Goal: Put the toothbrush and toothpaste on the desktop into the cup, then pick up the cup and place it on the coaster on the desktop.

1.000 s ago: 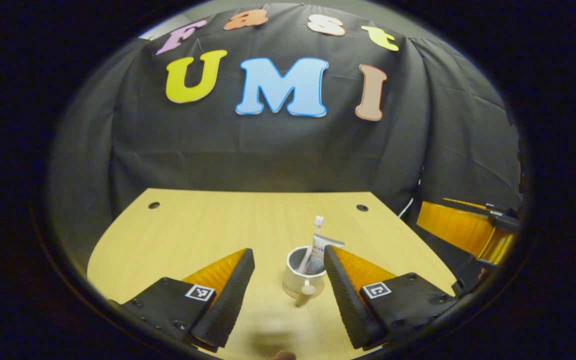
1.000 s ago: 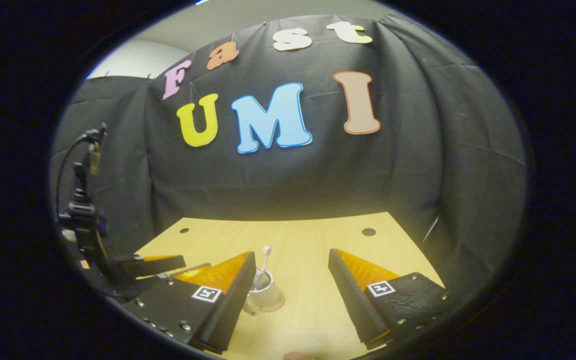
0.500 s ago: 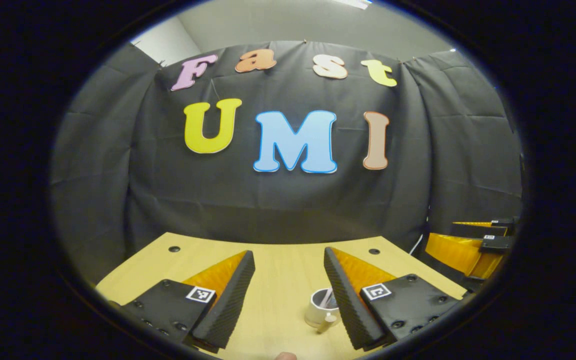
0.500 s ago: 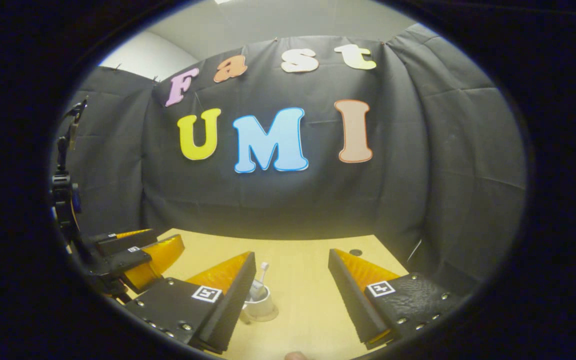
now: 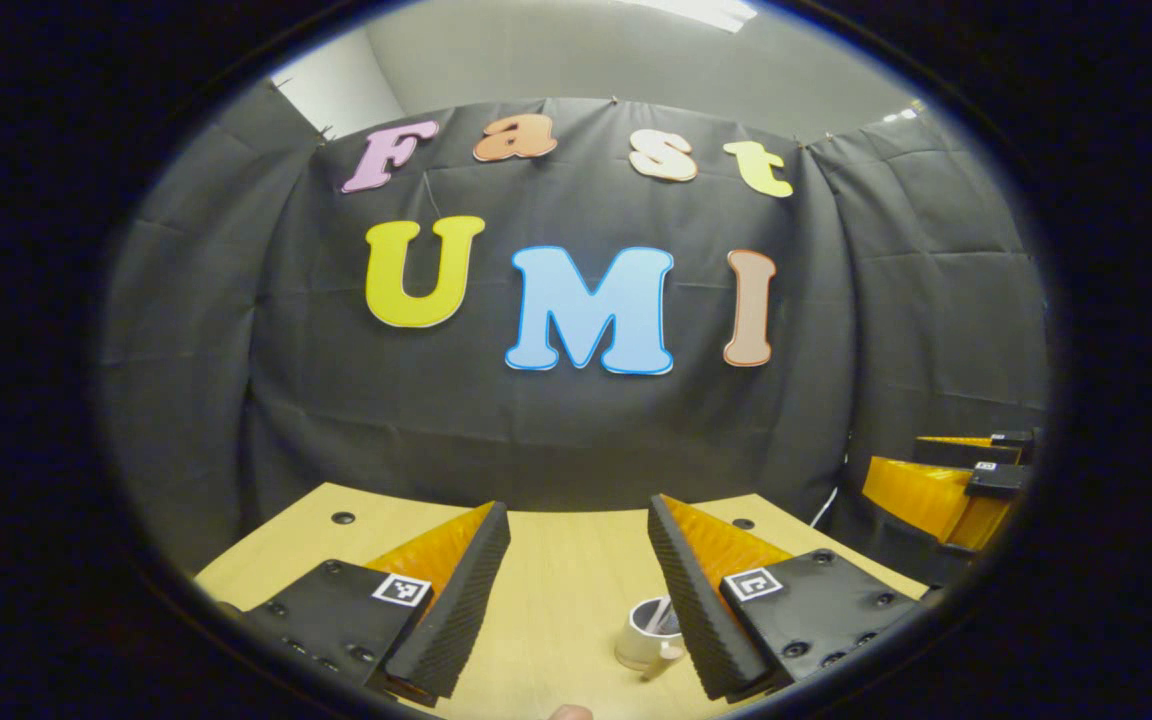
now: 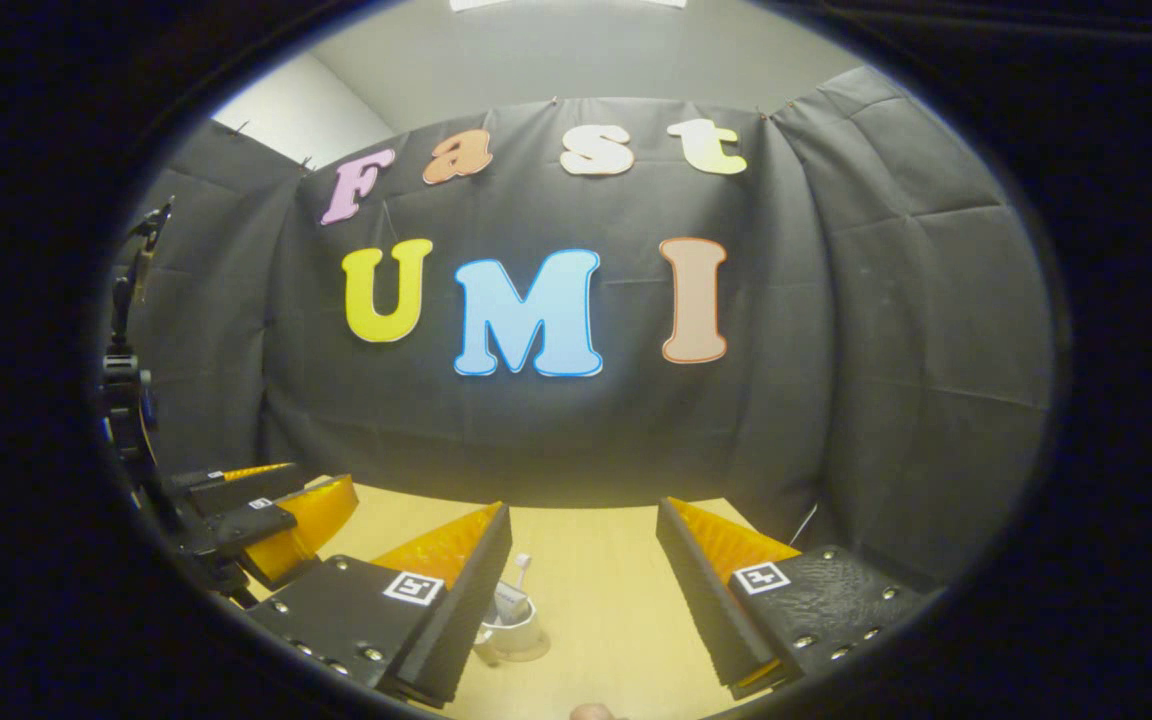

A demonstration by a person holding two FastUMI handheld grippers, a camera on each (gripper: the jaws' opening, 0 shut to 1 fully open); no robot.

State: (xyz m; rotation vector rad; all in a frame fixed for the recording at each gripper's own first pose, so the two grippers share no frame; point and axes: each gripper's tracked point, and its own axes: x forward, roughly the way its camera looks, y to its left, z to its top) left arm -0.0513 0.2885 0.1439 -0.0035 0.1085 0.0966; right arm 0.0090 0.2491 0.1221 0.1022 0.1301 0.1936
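Since the cup (image 5: 648, 632) already stands low in the left gripper view, just right of centre and partly behind that gripper's right-hand finger, with the toothbrush (image 6: 521, 566) and what looks like the toothpaste (image 6: 508, 603) rising from it in the right gripper view, the loading seems done. In the right gripper view a pale disc under the cup's base, probably the coaster (image 6: 528, 650), peeks out, so the placing looks finished too, though the finger in front hides part of it. The wooden desktop (image 5: 556, 590) runs back to the black cloth wall across the upper frame. The left gripper (image 5: 576, 600) is spread wide and holds nothing; the right gripper (image 6: 584, 600) is likewise spread and empty, both raised well away from the cup. The main risk I judge is a low sweep of either finger clipping the rim or handle, which would tip the top-heavy cup and spill both items. The other gripper sits at each view's edge.
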